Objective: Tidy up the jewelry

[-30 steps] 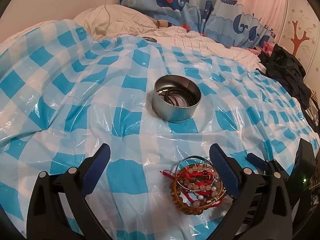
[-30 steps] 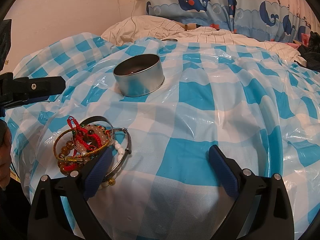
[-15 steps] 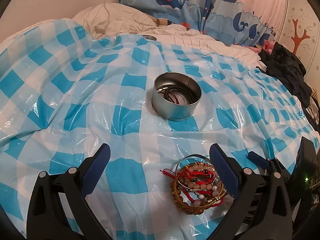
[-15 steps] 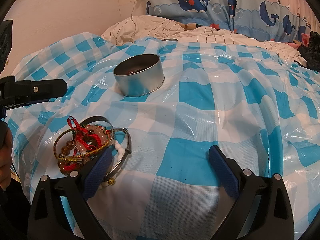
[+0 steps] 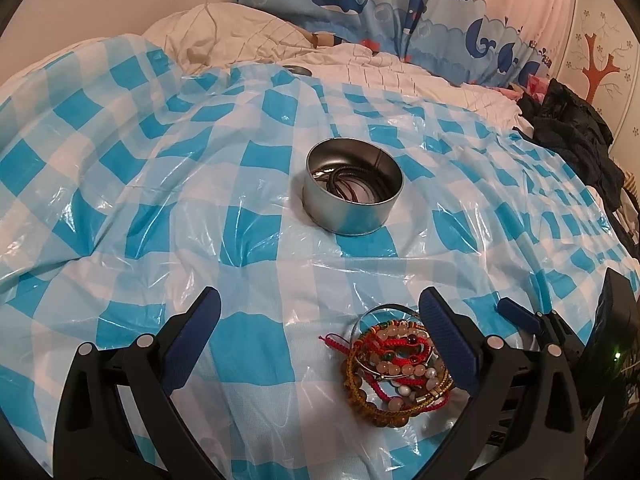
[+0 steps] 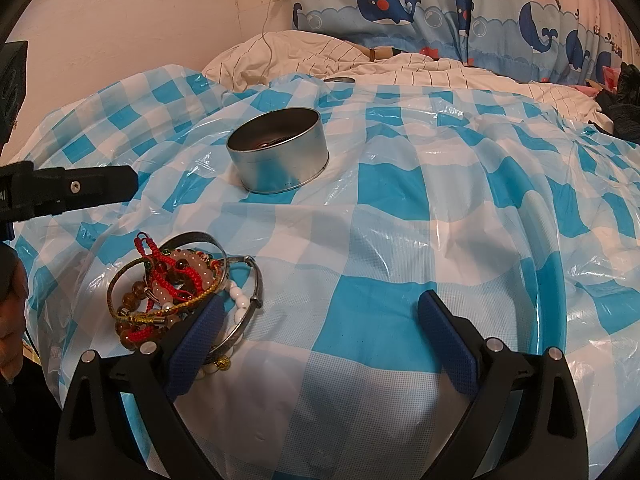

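A pile of bracelets (image 5: 394,364), beaded, red cord and metal bangles, lies on the blue-and-white checked plastic sheet (image 5: 200,208). It sits just inside the right finger of my open, empty left gripper (image 5: 320,336). In the right wrist view the pile (image 6: 176,288) lies at the left finger of my open, empty right gripper (image 6: 320,340). A round metal tin (image 5: 354,192) stands farther off, holding dark bands; it also shows in the right wrist view (image 6: 280,156).
The sheet covers a soft bed. White bedding (image 5: 248,40) and a whale-print curtain (image 5: 400,4) lie behind. Dark clothes (image 5: 576,132) are heaped at the right. The left gripper's arm (image 6: 68,192) reaches in at the left of the right wrist view.
The left gripper has shifted slightly, so the bracelet pile sits a little more between its fingers. The right gripper has barely moved.
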{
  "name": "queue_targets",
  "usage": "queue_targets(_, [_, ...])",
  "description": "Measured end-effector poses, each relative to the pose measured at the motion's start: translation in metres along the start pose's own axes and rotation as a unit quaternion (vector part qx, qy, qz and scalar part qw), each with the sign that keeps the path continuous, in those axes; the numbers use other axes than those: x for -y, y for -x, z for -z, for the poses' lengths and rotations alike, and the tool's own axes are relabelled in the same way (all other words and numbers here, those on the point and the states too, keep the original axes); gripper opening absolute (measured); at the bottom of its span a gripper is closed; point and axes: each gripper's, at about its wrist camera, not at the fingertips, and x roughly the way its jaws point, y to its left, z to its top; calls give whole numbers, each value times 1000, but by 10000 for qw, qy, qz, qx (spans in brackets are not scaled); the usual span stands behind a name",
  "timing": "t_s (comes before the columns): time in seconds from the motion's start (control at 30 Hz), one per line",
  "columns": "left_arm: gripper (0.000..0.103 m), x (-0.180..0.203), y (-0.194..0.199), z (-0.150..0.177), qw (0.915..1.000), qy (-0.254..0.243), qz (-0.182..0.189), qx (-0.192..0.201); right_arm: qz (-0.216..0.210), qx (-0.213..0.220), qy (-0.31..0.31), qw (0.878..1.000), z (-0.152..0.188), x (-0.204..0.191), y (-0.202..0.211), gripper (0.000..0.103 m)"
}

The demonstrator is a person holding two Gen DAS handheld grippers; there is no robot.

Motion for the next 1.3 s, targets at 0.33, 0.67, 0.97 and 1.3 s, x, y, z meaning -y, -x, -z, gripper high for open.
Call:
queue_targets(0.33, [95,0,0,-1,10000,5,-2,3,0,-1,1,10000,0,0,0,93])
queue_targets(0.67, [95,-1,-1,0,10000,2,-2,-8,0,-1,1,10000,0,0,0,93])
queue_targets(0.97, [95,-1,-2,1,10000,-11,-9,-23,0,-1,1,10000,0,0,0,94])
queue_targets(1.3, [95,0,-2,1,10000,-9,-11,-28,0,0,1,10000,0,0,0,94])
